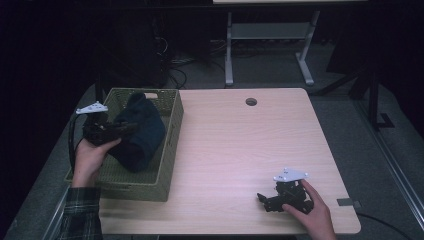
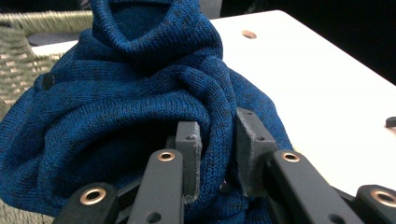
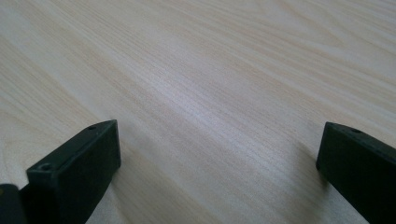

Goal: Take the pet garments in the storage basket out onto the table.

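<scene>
We had the left gripper (image 2: 212, 154) pinched shut on a fold of the blue knitted garment (image 2: 116, 107), its two jaws standing close together with the wool bunched between them. In the high view the garment (image 1: 140, 132) sat in the woven green basket (image 1: 170, 150) at the left end of the bench (image 1: 250, 150), partly raised above the rim, and the left gripper (image 1: 122, 127) reached into it from the left.

We judged the garment to be soft, limp and fairly light. It would not hold any shape, so whatever hung outside the grip would sag and trail, and could drag on the basket wall. The knit looked thick and grippy rather than slippery, so a pinch on a doubled fold seemed secure enough; a single thin layer might have stretched or slid out. We thought the best hold was on a thick ridge of folds near the middle of the bundle, as we had it, not on a loose edge.

The right gripper (image 1: 270, 200) rested on the bench near the front right, jaws spread wide with nothing between them, well apart from the basket.
</scene>
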{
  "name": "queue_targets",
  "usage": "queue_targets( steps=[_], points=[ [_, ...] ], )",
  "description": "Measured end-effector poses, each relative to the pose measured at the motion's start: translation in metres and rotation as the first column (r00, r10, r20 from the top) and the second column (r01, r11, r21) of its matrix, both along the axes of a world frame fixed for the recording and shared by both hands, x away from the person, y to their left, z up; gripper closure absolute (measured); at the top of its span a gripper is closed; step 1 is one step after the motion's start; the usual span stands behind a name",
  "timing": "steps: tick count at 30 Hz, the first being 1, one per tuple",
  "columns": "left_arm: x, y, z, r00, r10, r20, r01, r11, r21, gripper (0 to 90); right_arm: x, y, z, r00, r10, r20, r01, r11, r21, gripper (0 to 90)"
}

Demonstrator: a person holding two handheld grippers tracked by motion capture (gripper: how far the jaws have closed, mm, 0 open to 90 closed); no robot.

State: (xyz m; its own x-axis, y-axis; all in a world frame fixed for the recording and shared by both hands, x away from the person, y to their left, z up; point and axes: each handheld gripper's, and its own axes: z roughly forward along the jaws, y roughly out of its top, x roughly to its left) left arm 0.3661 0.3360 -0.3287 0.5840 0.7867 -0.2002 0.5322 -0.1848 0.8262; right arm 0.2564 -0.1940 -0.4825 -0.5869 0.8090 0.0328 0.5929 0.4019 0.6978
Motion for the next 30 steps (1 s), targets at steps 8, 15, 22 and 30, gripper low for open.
queue_targets(
  steps=[8, 15, 22, 30],
  points=[
    [-0.005, -0.005, 0.018, 0.9981, -0.024, 0.057, 0.026, 0.9993, -0.028, 72.6, 0.0, 0.0, 0.0, 1.0, -0.002, -0.005, 0.002, 1.0, 0.002, 0.0],
    [-0.009, -0.013, 0.034, 0.9941, -0.042, 0.1, 0.048, 0.9973, -0.055, 72.6, 0.0, 0.0, 0.0, 1.0, -0.002, -0.003, 0.002, 1.0, 0.002, 0.0],
    [-0.014, -0.029, 0.051, 0.9865, -0.081, 0.142, 0.091, 0.9933, -0.07, 72.6, 0.0, 0.0, 0.0, 1.0, -0.002, -0.004, 0.002, 1.0, 0.002, 0.0],
    [-0.016, -0.054, 0.06, 0.9769, -0.142, 0.16, 0.158, 0.9831, -0.093, 72.6, 0.0, 0.001, 0.0, 1.0, -0.003, -0.004, 0.003, 1.0, 0.004, 0.0]
  ],
)
